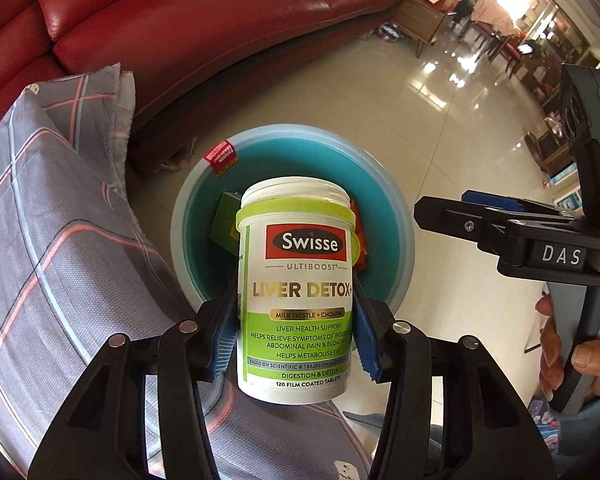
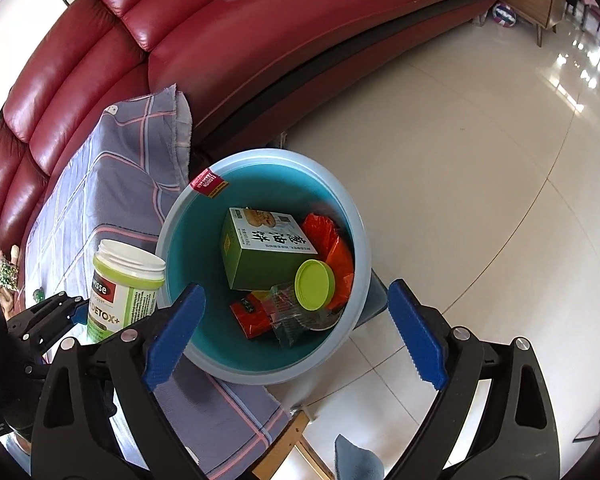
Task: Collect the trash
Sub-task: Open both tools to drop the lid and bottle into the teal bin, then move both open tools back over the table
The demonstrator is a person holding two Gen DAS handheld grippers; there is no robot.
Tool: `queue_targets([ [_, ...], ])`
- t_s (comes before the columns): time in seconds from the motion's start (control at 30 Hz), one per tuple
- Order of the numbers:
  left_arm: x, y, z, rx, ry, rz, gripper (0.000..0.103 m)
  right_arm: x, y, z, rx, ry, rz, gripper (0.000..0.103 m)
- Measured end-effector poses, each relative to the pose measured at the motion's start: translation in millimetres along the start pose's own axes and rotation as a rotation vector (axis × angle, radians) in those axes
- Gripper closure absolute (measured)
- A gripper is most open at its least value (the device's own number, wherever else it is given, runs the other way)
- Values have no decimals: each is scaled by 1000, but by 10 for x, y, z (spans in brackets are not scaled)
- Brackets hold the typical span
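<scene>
My left gripper is shut on a white and green Swisse pill bottle with no lid, held upright over the near rim of a teal bin. In the right wrist view the same bottle hangs at the bin's left rim. My right gripper stands open above the bin, nothing between its fingers. Inside the bin lie a green box, a green lid, an orange bag and a red packet. The right gripper also shows at the right of the left wrist view.
A grey plaid cloth covers the surface left of the bin. A red leather sofa curves behind. Glossy tile floor spreads to the right. A hand holds the right gripper's handle. A wooden cabinet stands at the sofa's far end.
</scene>
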State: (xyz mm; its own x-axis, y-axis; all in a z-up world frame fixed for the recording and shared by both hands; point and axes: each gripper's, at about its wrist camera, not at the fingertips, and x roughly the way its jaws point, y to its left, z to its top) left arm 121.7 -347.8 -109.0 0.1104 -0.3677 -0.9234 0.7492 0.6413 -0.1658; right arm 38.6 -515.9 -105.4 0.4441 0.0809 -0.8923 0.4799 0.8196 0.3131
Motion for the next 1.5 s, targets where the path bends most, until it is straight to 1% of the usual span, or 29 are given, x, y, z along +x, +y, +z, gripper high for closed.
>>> queue_targets([
  [0.07, 53, -36, 26, 8, 5, 4, 51, -9, -22, 9, 8, -3, -8, 14],
  [0.13, 97, -52, 54, 8, 14, 8, 39, -15, -32, 15, 14, -6, -13, 14],
  [0.17, 105, -41, 59, 2, 16, 18, 26, -19, -37, 14, 15, -6, -13, 14],
  [0.2, 97, -29, 56, -6, 9, 36, 15, -20, -36, 12, 15, -6, -14, 14],
  [0.27, 36, 2, 25, -15, -18, 46, 9, -12, -24, 3, 13, -4, -17, 14],
  [0.53, -161, 125, -78, -52, -47, 45, 6, 28, 59, -20, 12, 13, -14, 14],
  [0.8, -296, 147, -205, -68, -60, 45, 6, -10, 165, -73, -5, 19, -36, 14],
  [0.87, -333, 158, -237, -69, -66, 45, 6, -31, 202, -94, -11, 17, -37, 11],
  [1.0, -408, 205, -305, -79, -80, 49, 6, -77, 295, -139, -25, 11, -43, 11],
  [1.27, -634, 372, -516, -115, -116, 53, 6, -207, 478, -247, -50, 4, -66, 11],
  [1.5, -875, 576, -763, -160, -157, 64, 5, -309, 766, -353, -87, -8, -68, 11],
])
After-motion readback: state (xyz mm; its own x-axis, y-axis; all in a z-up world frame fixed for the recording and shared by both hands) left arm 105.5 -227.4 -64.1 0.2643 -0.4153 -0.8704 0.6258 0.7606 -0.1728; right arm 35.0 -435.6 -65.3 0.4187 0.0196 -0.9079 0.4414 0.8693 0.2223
